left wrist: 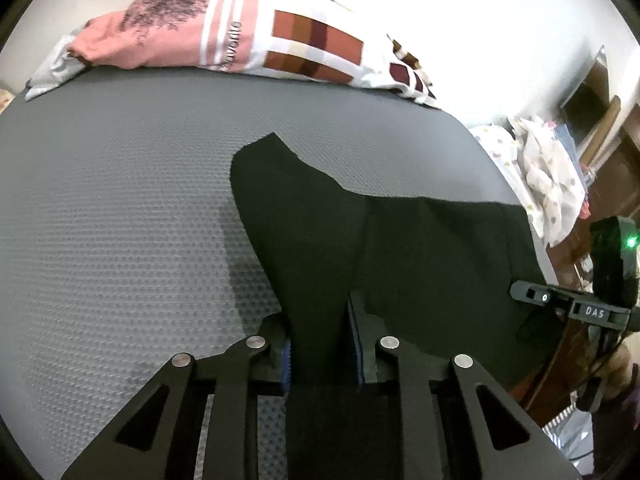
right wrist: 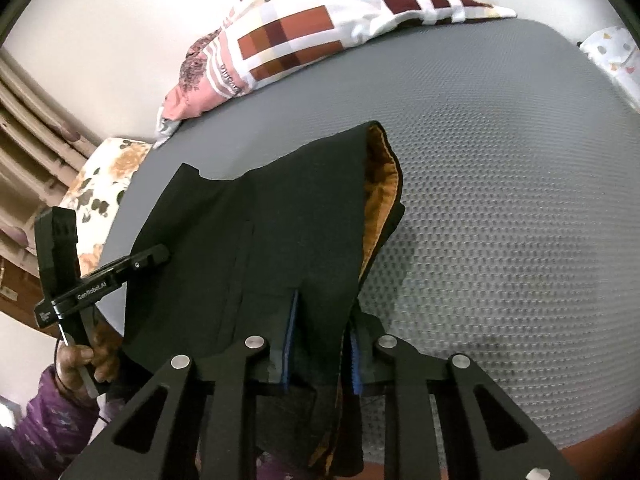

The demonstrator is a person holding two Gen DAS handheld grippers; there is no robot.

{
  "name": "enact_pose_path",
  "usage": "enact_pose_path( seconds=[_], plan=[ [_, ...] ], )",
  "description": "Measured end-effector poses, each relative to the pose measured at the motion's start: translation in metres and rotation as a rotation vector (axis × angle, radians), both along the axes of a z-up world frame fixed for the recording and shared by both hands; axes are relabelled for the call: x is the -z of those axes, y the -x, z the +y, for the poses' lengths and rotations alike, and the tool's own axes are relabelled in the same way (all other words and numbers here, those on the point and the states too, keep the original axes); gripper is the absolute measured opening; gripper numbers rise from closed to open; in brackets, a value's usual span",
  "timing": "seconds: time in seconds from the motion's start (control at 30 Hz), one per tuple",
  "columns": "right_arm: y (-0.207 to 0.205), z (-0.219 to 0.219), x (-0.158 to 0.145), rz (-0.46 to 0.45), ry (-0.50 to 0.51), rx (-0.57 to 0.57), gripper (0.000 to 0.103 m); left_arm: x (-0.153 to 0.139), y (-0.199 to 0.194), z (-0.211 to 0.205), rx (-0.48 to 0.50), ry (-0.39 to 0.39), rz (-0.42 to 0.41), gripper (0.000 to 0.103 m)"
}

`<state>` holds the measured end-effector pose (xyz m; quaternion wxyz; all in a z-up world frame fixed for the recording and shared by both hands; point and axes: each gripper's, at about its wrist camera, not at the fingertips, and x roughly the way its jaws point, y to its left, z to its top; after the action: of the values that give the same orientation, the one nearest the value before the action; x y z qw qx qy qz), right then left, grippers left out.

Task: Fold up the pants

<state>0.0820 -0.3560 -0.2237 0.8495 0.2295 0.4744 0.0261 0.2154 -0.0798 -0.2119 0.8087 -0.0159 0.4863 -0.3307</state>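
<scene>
1. From your left wrist camera, your left gripper (left wrist: pixel 320 344) is clamped on a fold of the black pants (left wrist: pixel 400 248); the cloth fills the gap between the two blue-edged pads and rises out of it in a taut ridge.
2. Beyond the fingers the pants spread over the grey textured mat (left wrist: pixel 120 220), with one pointed corner reaching up toward the middle of the mat and the rest running to the mat's right edge.
3. At the right edge of this view you can see your right gripper (left wrist: pixel 576 308) from the side, lying against the far edge of the pants.
4. A patchwork bedcover (left wrist: pixel 280 40) in pink, white and brown squares lies bunched along the far edge of the mat, well apart from the pants.
5. From your right wrist camera, your right gripper (right wrist: pixel 320 344) is also closed on the pants (right wrist: pixel 260 240): black cloth is pinched between the pads and hangs below them.
6. Here an orange lining (right wrist: pixel 384 184) shows along the right edge of the garment, where it is turned over.
7. Your left gripper (right wrist: pixel 104 280) appears at the left, at the edge of the pants, held by your left hand (right wrist: pixel 84 360) in a purple sleeve (right wrist: pixel 44 428).
8. The pants lie on the near left part of the mat (right wrist: pixel 500 200); the bedcover (right wrist: pixel 320 28) is at the far edge.
</scene>
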Motion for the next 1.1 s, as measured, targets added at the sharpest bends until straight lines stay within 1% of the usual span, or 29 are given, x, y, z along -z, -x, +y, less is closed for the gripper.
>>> enact_pose_path(
  seconds=[0.13,0.23,0.27,0.33,0.37,0.4,0.43,0.47,0.53,0.57,0.6,0.63,0.7,0.73,0.77,0.83,0.93,1.1],
  plan=[
    [-0.003,0.002,0.007,0.020,-0.021,-0.003,0.021,0.009,0.000,0.011,0.009,-0.016,0.026,0.022],
    [-0.003,-0.003,0.010,0.031,-0.044,0.005,0.026,0.011,0.000,0.012,0.019,-0.018,0.032,0.024],
    [-0.003,-0.003,0.010,0.035,-0.024,0.003,0.029,0.012,0.000,0.011,0.023,-0.024,0.037,0.025],
    [-0.002,-0.003,0.012,0.037,0.002,0.004,0.034,0.015,-0.002,0.012,0.023,-0.035,0.049,0.030],
    [-0.004,-0.004,0.013,0.039,-0.001,0.003,0.037,0.018,-0.003,0.012,0.027,-0.031,0.064,0.035],
    [-0.005,-0.004,0.015,0.045,0.005,0.002,0.041,0.021,-0.006,0.011,0.034,-0.032,0.082,0.045],
    [-0.006,-0.005,0.017,0.052,0.020,0.006,0.045,0.027,-0.008,0.010,0.042,-0.033,0.111,0.049],
    [-0.007,-0.007,0.020,0.060,0.020,0.012,0.048,0.029,-0.007,0.010,0.050,-0.023,0.114,0.049],
    [-0.008,-0.008,0.024,0.063,-0.029,0.000,0.045,0.028,-0.005,0.010,0.068,-0.024,0.096,0.050],
    [-0.008,-0.007,0.027,0.062,-0.034,-0.010,0.042,0.028,-0.003,0.009,0.072,-0.028,0.085,0.050],
    [-0.009,-0.006,0.028,0.059,-0.029,-0.015,0.037,0.027,-0.002,0.008,0.071,-0.031,0.079,0.049],
    [-0.009,-0.005,0.027,0.055,-0.040,-0.020,0.033,0.027,0.000,0.005,0.073,-0.041,0.065,0.040],
    [-0.011,-0.004,0.023,0.045,-0.064,-0.035,0.024,0.024,0.005,0.001,0.075,-0.058,0.034,0.034],
    [-0.012,-0.003,0.020,0.037,-0.070,-0.041,0.023,0.020,0.009,-0.001,0.072,-0.072,0.004,0.030],
    [-0.012,-0.004,0.017,0.026,-0.091,-0.044,0.021,0.017,0.012,-0.003,0.070,-0.079,-0.022,0.028],
    [-0.012,-0.006,0.013,0.017,-0.128,-0.039,0.020,0.011,0.015,-0.001,0.054,-0.071,-0.040,0.024],
    [-0.013,-0.006,0.008,0.004,-0.184,-0.031,0.019,0.006,0.016,0.006,0.026,-0.059,-0.047,0.023],
    [-0.019,0.009,-0.006,-0.018,-0.243,-0.050,0.018,-0.007,0.014,0.020,-0.011,-0.053,-0.072,0.020]
  ],
)
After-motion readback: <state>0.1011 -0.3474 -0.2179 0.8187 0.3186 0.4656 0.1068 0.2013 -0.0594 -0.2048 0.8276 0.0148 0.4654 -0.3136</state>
